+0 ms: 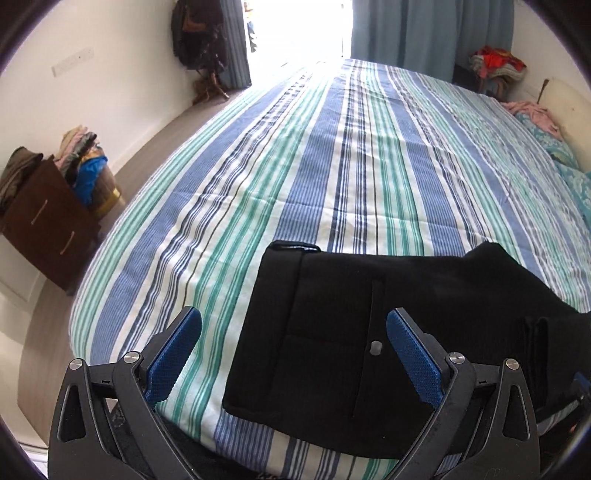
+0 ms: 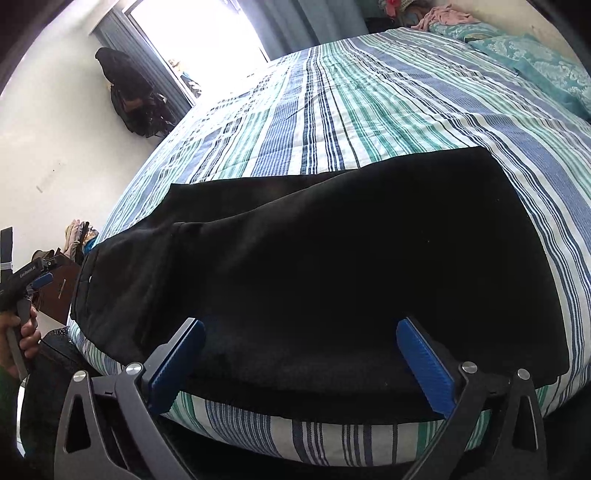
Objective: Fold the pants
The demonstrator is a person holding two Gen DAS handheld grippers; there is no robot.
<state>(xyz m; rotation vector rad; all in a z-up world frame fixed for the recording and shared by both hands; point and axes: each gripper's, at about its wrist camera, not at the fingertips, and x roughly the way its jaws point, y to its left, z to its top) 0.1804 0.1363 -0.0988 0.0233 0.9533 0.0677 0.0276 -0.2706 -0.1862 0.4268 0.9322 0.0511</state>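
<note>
Both tools stood spread wide, pinching nothing. Left tool [image 1: 293,325] hovered over the waistband end of the folded black pants [image 1: 332,325] on the striped bed [image 1: 295,166]; right tool [image 2: 301,338] hung above them at six o'clock.

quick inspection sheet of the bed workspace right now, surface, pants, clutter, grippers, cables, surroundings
surface: striped bedspread lies mostly flat, light wrinkles.
job's things: black pants lie folded near the bed's front edge; back pocket button faces up.
clutter: pink cloth and teal pillows at the far end of the bed.
grippers: left gripper open above the pants' waist end; right gripper open over the pants, nothing between the pads.
cables: nothing seen.
surroundings: brown drawer unit with heaped clothes, blue curtains, dark clothes on a stand, bright window.
</note>
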